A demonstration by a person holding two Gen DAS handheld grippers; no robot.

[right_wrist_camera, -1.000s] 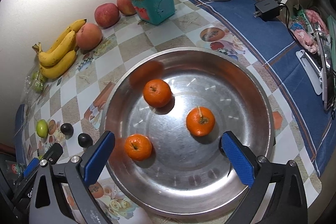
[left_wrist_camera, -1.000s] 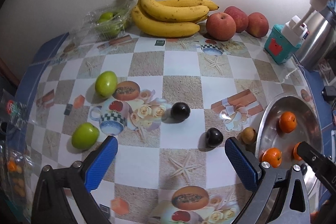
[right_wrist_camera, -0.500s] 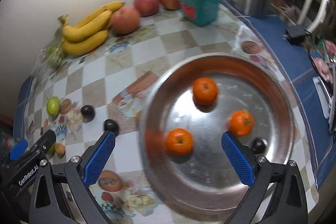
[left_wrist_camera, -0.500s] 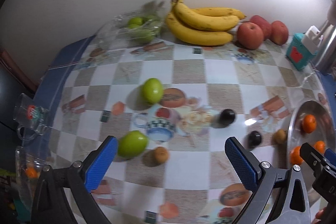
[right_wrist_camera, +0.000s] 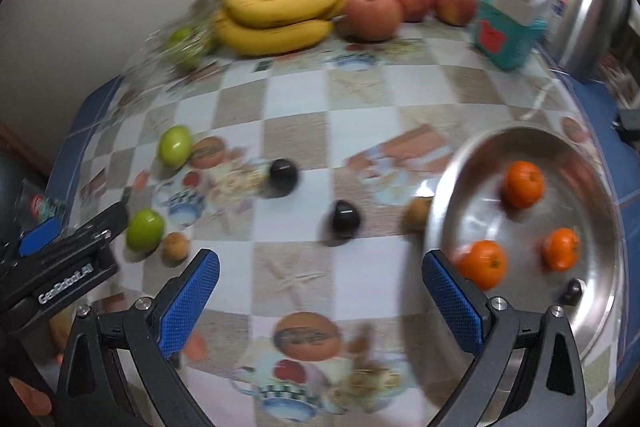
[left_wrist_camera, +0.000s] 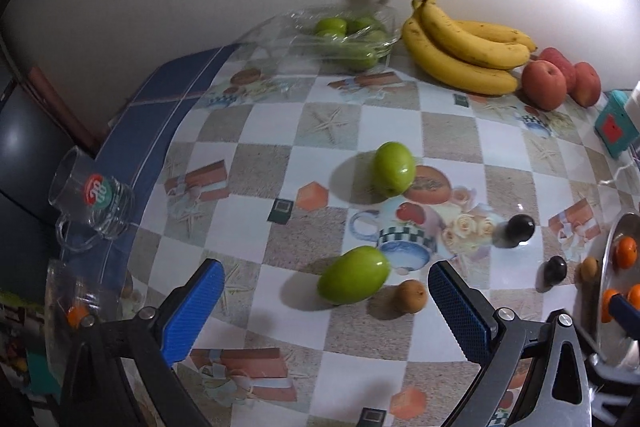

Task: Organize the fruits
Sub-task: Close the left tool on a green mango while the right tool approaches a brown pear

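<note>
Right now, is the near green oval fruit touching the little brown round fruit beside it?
Cannot tell. In the left wrist view the green oval fruit and brown round fruit sit very close; the right wrist view is blurred.

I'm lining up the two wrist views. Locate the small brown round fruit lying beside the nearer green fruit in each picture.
Left wrist view: the small brown round fruit sits low centre, just right of the nearer oval green fruit.
Right wrist view: it sits at lower left, right of that green fruit.
Shared landmark: the yellow banana bunch against the back wall.
</note>
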